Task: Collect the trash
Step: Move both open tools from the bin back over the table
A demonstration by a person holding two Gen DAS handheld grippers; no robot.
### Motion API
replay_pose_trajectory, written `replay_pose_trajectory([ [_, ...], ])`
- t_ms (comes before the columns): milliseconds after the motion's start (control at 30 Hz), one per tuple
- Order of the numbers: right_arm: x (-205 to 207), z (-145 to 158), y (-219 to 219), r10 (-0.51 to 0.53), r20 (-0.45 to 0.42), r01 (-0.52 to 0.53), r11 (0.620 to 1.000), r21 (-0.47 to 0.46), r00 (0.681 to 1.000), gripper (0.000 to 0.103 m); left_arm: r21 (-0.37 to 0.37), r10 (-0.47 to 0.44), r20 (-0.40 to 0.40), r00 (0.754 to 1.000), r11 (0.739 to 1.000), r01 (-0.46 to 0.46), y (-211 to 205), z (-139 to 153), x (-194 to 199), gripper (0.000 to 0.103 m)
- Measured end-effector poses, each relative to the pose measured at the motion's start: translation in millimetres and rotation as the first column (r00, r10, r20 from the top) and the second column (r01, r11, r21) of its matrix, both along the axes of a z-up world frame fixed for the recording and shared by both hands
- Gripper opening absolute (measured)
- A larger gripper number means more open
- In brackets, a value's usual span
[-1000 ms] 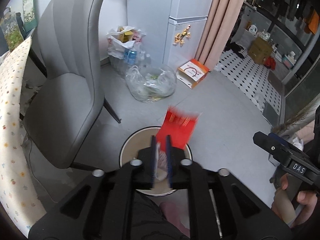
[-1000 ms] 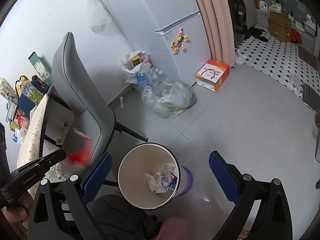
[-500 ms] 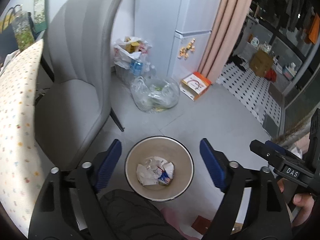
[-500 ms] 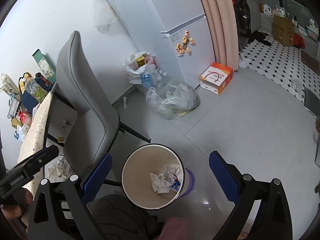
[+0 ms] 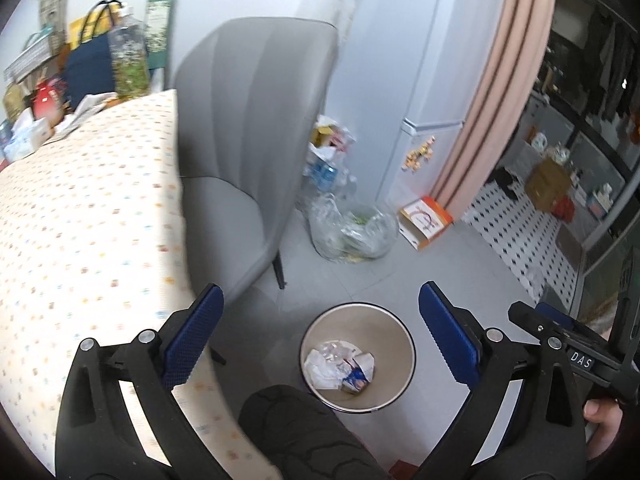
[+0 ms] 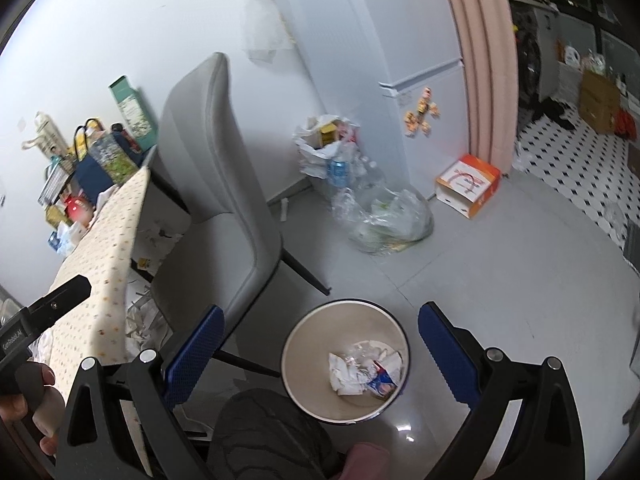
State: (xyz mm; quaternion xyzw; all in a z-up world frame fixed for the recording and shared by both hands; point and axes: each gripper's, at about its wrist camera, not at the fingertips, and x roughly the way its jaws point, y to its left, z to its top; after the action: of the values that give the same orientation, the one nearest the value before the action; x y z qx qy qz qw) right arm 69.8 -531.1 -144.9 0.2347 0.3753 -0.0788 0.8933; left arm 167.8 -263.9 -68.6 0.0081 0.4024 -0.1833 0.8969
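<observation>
Left tongs [image 5: 320, 320], opening and empty, hover above the bin [image 5: 404, 344].

We are counting: one trash bin [image 6: 345, 362], one grey chair [image 6: 224, 184], one orange box [image 6: 468, 185], two plastic bags [image 6: 384, 216], one desk [image 5: 80, 208].

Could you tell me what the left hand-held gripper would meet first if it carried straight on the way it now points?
Probably the waste bin on the floor; the left hand-held gripper, jaws opening and empty, points down towards it, though depth is unclear.
</observation>
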Motion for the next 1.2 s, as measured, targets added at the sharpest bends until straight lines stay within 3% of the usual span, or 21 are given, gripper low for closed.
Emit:
replay_pose_trajectory([
  [300, 16, 39, 70, 0.124, 0.046, -0.121, 0.991, -0.058, 0.991, 0.095, -0.051, 0.109, 0.066, 0.992, 0.993, -0.106, 68, 31, -19, 0.097],
  [633, 26, 79, 157, 0.283, 0.093, -0.271, 0.955, -0.125, 0.955, 0.095, -0.105, 0.265, 0.109, 0.958, 0.961, -0.254, 162, 49, -44, 0.097],
  [1000, 41, 105, 264, 0.463, 0.106, -0.439, 0.878, -0.189, 0.88, 0.095, -0.138, 0.458, 0.128, 0.88, 0.887, -0.441, 268, 52, -76, 0.097],
  [1200, 50, 110, 323, 0.553, 0.094, -0.524, 0.822, -0.222, 0.828, 0.095, -0.16, 0.566, 0.107, 0.818, 0.821, -0.547, 326, 43, -95, 0.097],
])
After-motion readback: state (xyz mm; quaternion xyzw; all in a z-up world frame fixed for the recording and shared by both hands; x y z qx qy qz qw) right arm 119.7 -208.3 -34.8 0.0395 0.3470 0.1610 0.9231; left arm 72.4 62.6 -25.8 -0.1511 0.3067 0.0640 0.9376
